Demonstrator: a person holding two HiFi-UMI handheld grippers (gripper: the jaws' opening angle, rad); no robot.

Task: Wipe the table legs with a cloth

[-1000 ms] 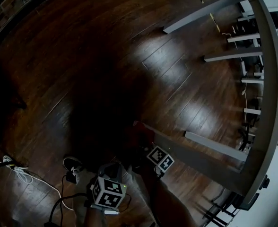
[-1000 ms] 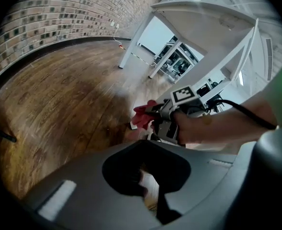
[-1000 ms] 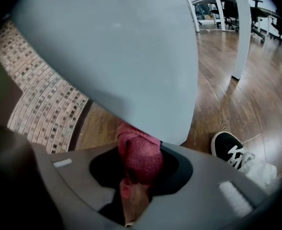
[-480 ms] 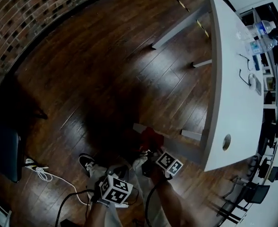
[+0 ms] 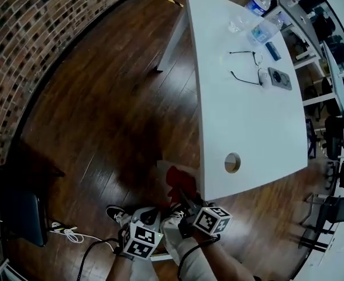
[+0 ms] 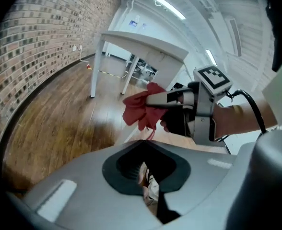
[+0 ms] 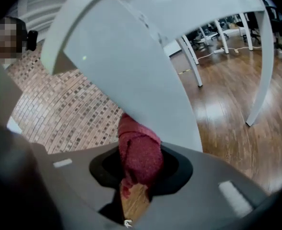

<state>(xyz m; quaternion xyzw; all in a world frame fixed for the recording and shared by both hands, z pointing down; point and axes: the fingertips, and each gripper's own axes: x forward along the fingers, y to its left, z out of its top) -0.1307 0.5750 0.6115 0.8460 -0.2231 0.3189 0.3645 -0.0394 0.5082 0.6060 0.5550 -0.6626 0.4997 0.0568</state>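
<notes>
The red cloth [image 5: 179, 179] is bunched at the near corner of the white table [image 5: 248, 116], against its near leg [image 5: 167, 167]. My right gripper [image 5: 185, 195] is shut on that cloth. In the right gripper view the cloth [image 7: 138, 152] fills the jaws of the right gripper [image 7: 136, 172] and presses on the pale leg [image 7: 131, 75]. The left gripper [image 5: 147, 220] hangs lower left, apart from the leg. In the left gripper view its jaws [image 6: 143, 150] meet with nothing between them, facing the cloth [image 6: 140, 108] and the right gripper [image 6: 155, 99].
On the table top lie two water bottles [image 5: 257, 7], glasses [image 5: 245, 69] and a phone [image 5: 279, 79], with a cable hole [image 5: 232, 163] near the front. A brick wall [image 5: 43, 34] curves at left. Cables [image 5: 72, 234] and a dark box [image 5: 20, 218] sit on the wooden floor.
The head view has risen from under the table to above it, so the top now shows. The right gripper and cloth stay at the near leg; the left gripper stays low beside it.
</notes>
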